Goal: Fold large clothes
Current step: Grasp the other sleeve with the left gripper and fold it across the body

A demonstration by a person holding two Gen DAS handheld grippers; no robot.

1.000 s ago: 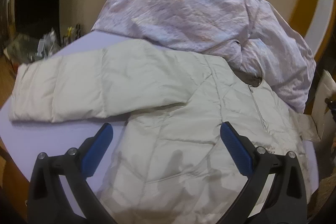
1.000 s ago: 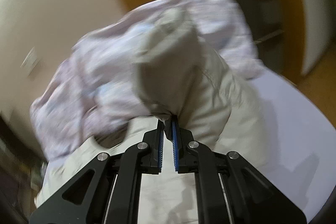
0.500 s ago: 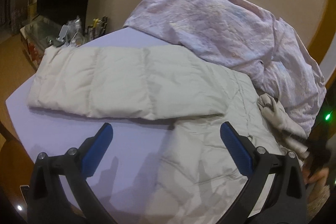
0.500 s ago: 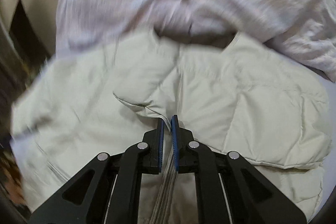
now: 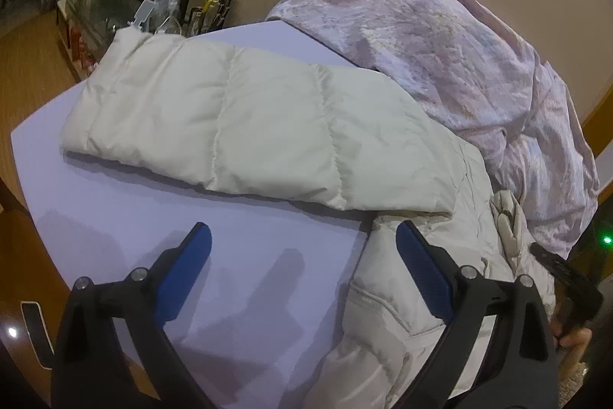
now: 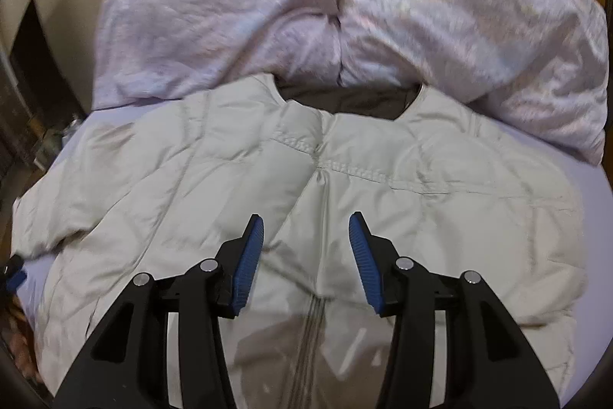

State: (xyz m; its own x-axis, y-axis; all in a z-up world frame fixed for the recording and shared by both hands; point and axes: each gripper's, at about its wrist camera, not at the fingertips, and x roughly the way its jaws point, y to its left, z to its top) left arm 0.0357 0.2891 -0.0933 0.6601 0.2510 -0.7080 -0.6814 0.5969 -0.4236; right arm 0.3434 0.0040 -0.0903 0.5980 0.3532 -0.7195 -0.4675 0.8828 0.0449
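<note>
A cream quilted down jacket (image 6: 214, 179) lies flat on a lavender sheet (image 5: 245, 278). Its right sleeve is folded in across the chest, its cuff lying just beyond my right gripper (image 6: 305, 232), which is open and empty above the jacket's middle. In the left wrist view the other sleeve (image 5: 237, 125) stretches out to the left over the sheet. My left gripper (image 5: 302, 244) is open and empty, over the sheet beside the jacket body (image 5: 413, 301).
A crumpled pink floral duvet (image 5: 440, 25) is heaped behind the jacket, also in the right wrist view (image 6: 345, 6). A cluttered side table (image 5: 115, 14) stands at far left. The bed's edge and wood floor (image 5: 23, 71) lie left.
My right gripper laid the sleeve across the jacket's chest, then opened and let it go. My left gripper drew back to the left, so the outstretched sleeve now fills its view.
</note>
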